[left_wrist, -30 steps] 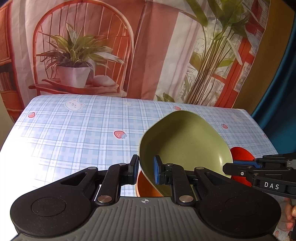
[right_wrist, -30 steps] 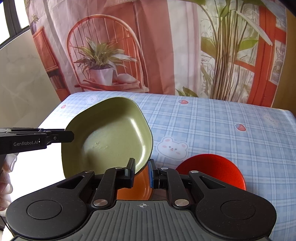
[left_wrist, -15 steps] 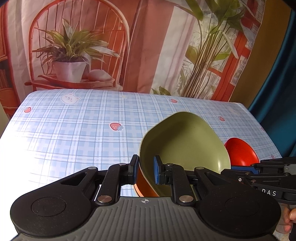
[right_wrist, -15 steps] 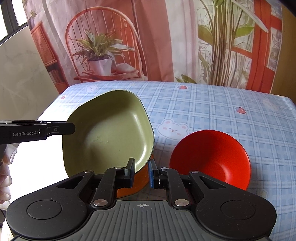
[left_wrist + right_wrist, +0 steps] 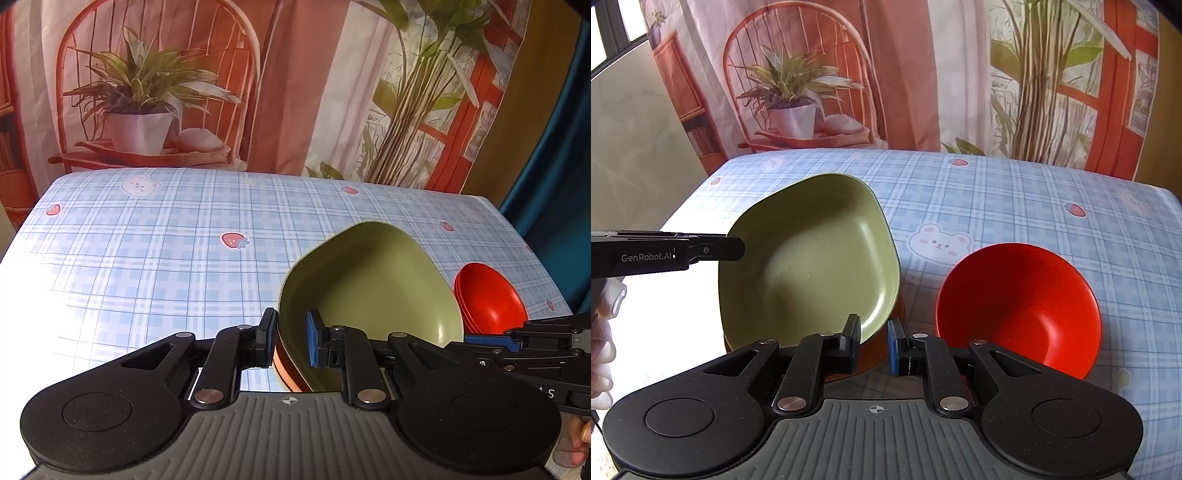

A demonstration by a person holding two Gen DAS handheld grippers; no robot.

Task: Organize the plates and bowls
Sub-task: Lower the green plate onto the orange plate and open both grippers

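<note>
Green plate (image 5: 812, 266) is sitting pinched at its rim between both grippers' narrowly opened fingers: left gripper (image 5: 291, 339), right gripper (image 5: 873, 345); red bowl (image 5: 1019, 306) at 3 o'clock.

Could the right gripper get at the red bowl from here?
Probably yes. The red bowl sits open just right of the right gripper, nothing over it; but that gripper straddles the green plate rim and must let go first.

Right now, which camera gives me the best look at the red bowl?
The right wrist view: the red bowl shows almost whole, its open inside facing the camera, beside the green plate. In the left wrist view only a red sliver shows past the plate's rim, above the other hand-held gripper.
</note>
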